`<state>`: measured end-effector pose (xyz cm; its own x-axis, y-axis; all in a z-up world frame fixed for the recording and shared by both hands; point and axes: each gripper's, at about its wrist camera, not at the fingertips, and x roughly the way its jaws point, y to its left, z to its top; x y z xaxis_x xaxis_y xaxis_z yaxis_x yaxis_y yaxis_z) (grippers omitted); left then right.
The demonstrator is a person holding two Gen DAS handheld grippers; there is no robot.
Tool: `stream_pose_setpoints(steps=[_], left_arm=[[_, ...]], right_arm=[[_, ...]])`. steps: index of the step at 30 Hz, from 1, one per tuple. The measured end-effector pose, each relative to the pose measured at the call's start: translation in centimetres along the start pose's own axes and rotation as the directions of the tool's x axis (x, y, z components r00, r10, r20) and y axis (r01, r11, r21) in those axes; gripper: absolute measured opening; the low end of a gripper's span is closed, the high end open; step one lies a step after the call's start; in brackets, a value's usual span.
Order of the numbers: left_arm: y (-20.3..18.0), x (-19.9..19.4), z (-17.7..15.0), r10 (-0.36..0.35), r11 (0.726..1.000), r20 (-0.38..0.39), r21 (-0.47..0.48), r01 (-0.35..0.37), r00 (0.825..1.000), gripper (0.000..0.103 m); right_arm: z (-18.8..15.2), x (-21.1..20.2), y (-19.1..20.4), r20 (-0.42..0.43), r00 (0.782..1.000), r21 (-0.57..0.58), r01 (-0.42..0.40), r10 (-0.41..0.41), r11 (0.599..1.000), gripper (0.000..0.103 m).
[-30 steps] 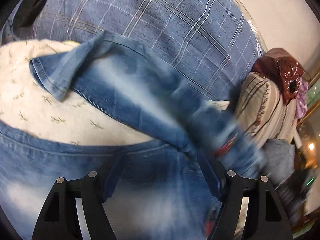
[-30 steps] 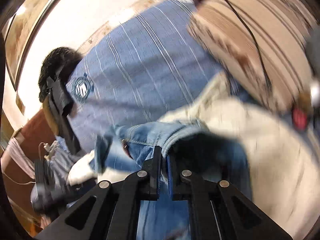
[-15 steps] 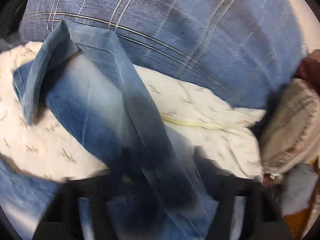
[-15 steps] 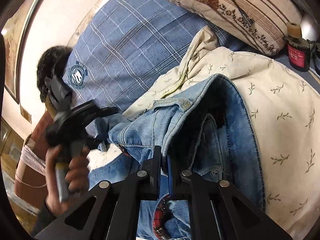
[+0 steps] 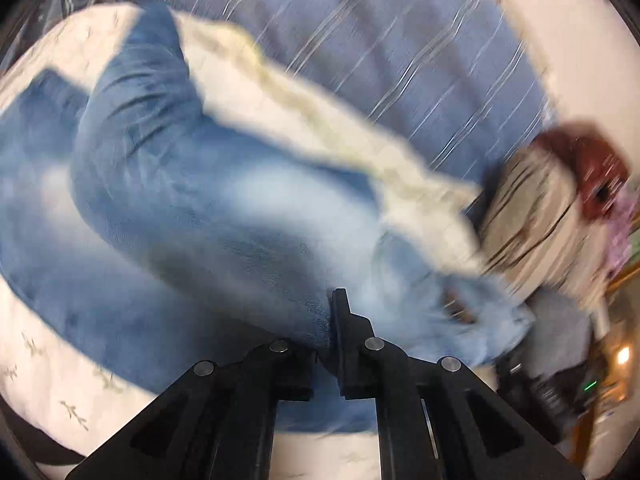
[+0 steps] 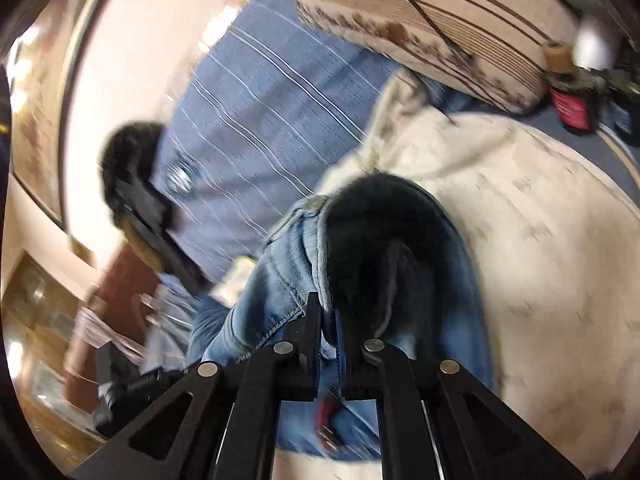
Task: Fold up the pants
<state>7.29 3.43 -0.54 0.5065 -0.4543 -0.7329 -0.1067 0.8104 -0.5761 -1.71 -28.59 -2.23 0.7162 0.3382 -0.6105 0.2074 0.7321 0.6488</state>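
The pants are faded blue jeans [image 5: 192, 208] lying bunched on a cream leaf-print quilt [image 5: 48, 360]. My left gripper [image 5: 326, 320] is shut on a fold of the jeans; the denim hides most of the left finger. In the right wrist view my right gripper [image 6: 328, 320] is shut on the jeans' waistband [image 6: 280, 288], which gapes open and dark just ahead of the fingers. Both views are motion-blurred.
A blue checked bedsheet [image 5: 400, 52] lies beyond the quilt [image 6: 540, 240]. A striped beige pillow [image 6: 440, 24] and a red-labelled bottle [image 6: 572, 104] are at the far right. A reddish bag [image 5: 592, 176] sits on the pillow [image 5: 532, 216]. A pale wall rises behind.
My left gripper, open a second ago, has closed on a fold of the jeans. The jeans leg has shifted and bunched. My right gripper stays shut on the waistband while the view swings.
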Motion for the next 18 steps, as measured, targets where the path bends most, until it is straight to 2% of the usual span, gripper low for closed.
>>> stream_pose_setpoints(steps=[2,3,5,6,7,9,10,13,14,16,18], left_arm=[[1.1,2.1,-0.9,0.018,1.000,-0.070,0.008,-0.017,0.997,0.008],[1.4,2.5,-1.0,0.026,1.000,-0.082,0.012,-0.025,0.996,0.010],[1.7,2.3,-0.8,-0.016,1.000,-0.088,0.009,0.017,0.996,0.018],[1.6,2.0,-0.7,-0.035,0.999,-0.086,0.012,0.036,0.996,0.030],[1.5,1.2,-0.6,-0.043,0.999,-0.066,0.027,0.045,0.997,0.041],[1.4,0.6,-0.2,-0.016,0.998,-0.037,0.058,0.018,0.999,0.048],[1.4,1.3,0.6,-0.013,0.998,-0.037,0.061,0.015,0.999,0.048],[2.0,2.1,0.9,0.002,1.000,-0.073,0.031,0.000,0.997,0.048],[2.4,2.2,0.9,0.001,1.000,-0.083,0.019,0.001,0.997,0.048],[3.0,2.2,0.9,-0.008,1.000,-0.079,0.003,0.008,0.997,0.048],[3.5,1.7,0.9,-0.011,1.000,-0.075,-0.001,0.011,0.997,0.048]], right_arm=[[-1.1,0.9,-0.9,-0.029,0.999,0.019,0.033,-0.033,0.999,0.015],[-1.3,1.0,-1.4,-0.042,0.999,0.065,-0.005,0.008,0.998,0.018],[-1.4,-0.1,-2.0,0.004,0.997,0.123,-0.076,0.077,0.989,0.028],[-1.7,-0.8,-2.2,0.036,0.996,0.140,-0.082,0.078,0.987,0.056],[-2.1,-1.7,-2.5,0.078,0.994,0.161,-0.086,0.074,0.983,0.079],[-2.7,-2.6,-2.5,0.104,0.989,0.165,-0.120,0.104,0.979,0.079],[-3.0,-2.9,-2.3,0.116,0.988,0.161,-0.119,0.101,0.980,0.075],[-3.9,-4.0,-1.3,0.160,0.981,0.148,-0.129,0.105,0.980,0.064],[-4.5,-4.2,-0.9,0.169,0.983,0.142,-0.100,0.076,0.985,0.064],[-4.8,-3.4,-0.4,0.134,0.990,0.137,-0.051,0.032,0.989,0.065],[-4.8,-1.5,-0.6,0.070,0.996,0.162,-0.069,0.058,0.984,0.066]])
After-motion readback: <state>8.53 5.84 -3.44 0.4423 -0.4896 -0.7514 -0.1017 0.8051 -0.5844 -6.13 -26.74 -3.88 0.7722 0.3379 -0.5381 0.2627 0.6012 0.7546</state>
